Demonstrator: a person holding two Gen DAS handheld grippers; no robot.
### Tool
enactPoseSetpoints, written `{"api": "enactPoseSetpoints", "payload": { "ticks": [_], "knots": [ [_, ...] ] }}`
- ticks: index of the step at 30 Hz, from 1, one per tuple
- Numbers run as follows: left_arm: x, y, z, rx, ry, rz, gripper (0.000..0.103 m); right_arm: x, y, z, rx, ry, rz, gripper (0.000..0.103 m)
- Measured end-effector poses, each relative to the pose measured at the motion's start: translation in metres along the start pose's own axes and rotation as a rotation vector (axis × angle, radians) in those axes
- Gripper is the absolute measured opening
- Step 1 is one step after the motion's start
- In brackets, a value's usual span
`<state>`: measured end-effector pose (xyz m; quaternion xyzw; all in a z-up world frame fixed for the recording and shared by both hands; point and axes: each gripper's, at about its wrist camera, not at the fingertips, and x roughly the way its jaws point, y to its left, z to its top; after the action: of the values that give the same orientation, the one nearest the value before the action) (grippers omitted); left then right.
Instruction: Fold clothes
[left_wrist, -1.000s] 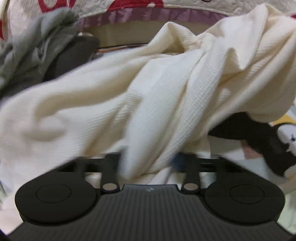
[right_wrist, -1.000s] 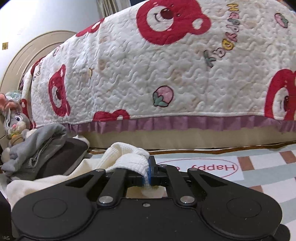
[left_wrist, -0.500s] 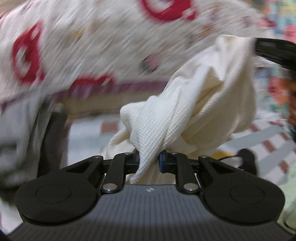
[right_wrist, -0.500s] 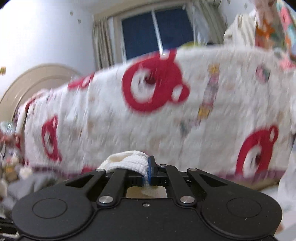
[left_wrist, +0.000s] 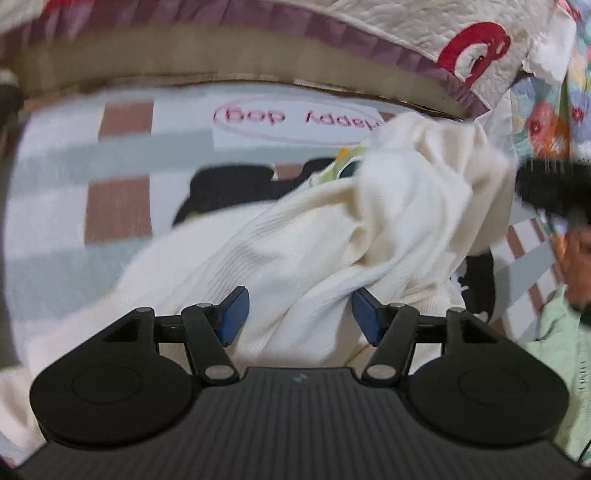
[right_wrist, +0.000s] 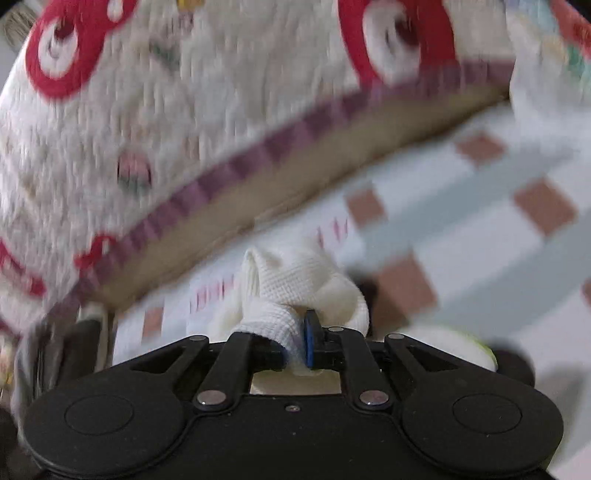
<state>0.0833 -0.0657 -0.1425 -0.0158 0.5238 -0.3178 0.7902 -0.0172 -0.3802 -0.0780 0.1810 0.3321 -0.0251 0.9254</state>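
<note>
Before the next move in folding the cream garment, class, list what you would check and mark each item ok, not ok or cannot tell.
1. Right gripper pinching the cream garment: ok.
2. Left gripper gripping cloth: not ok, jaws apart, fabric only draped between.
3. Garment spread flat: not ok, bunched.
4. Mat free for laying out: cannot tell, a dark object lies there.
5. Views sharp: not ok, blurred.

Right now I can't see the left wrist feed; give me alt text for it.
The left tongs stand open around a bunched cream knit garment, blue pads apart. Behind lie a checked play mat and a quilted bedspread's edge.
</note>
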Motion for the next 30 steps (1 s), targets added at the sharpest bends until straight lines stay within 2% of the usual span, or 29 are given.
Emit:
{"api": "enactPoseSetpoints", "payload": {
  "ticks": [2, 4, 6, 8, 11, 13, 15, 17, 21, 22, 23, 26, 28, 30],
  "knots": [
    [0.002, 0.012, -0.004, -0.040, 0.009, -0.028, 0.049, 0.015, -0.014, -0.016, 0.047, 0.087, 0.000, 0.022],
    [0.003, 0.019, -0.008, -0.070, 0.005, -0.046, 0.044, 0.028, -0.027, -0.031, 0.089, 0.167, -0.002, 0.024],
    [0.001, 0.014, -0.009, -0.047, -0.027, -0.036, 0.041, 0.023, -0.015, -0.037, 0.035, 0.140, -0.031, 0.027],
    [-0.001, 0.006, -0.011, 0.002, -0.067, -0.006, 0.041, 0.018, -0.008, -0.038, 0.013, 0.113, -0.055, 0.035],
    [-0.010, -0.016, -0.017, 0.125, -0.133, 0.071, 0.042, 0.007, -0.006, -0.037, -0.013, 0.088, -0.086, 0.039],
    [-0.012, -0.029, -0.020, 0.187, -0.149, 0.079, 0.046, -0.001, -0.005, -0.036, -0.031, 0.080, -0.104, 0.040],
    [-0.013, -0.035, -0.023, 0.215, -0.148, 0.058, 0.051, -0.008, -0.002, -0.038, -0.038, 0.089, -0.085, 0.042],
    [-0.009, -0.036, -0.024, 0.211, -0.141, 0.049, 0.058, -0.008, -0.002, -0.048, -0.015, 0.118, -0.073, 0.049],
    [0.006, -0.032, -0.020, 0.199, -0.126, 0.072, 0.059, -0.008, -0.003, -0.067, 0.030, 0.178, -0.050, 0.053],
    [0.009, -0.031, -0.019, 0.202, -0.126, 0.083, 0.045, -0.008, -0.003, -0.072, 0.042, 0.193, -0.044, 0.054],
    [0.013, -0.030, -0.017, 0.205, -0.126, 0.094, 0.006, -0.008, -0.003, -0.077, 0.053, 0.207, -0.038, 0.055],
    [0.001, -0.028, -0.012, 0.177, -0.168, 0.126, 0.008, -0.007, -0.004, -0.091, 0.091, 0.252, -0.022, 0.055],
    [-0.018, -0.024, -0.009, 0.150, -0.226, 0.139, 0.008, -0.001, -0.013, -0.100, 0.179, 0.290, -0.025, 0.055],
    [-0.036, -0.012, -0.004, 0.106, -0.274, 0.181, 0.008, 0.004, -0.024, -0.108, 0.282, 0.321, -0.047, 0.060]
  ]
}}
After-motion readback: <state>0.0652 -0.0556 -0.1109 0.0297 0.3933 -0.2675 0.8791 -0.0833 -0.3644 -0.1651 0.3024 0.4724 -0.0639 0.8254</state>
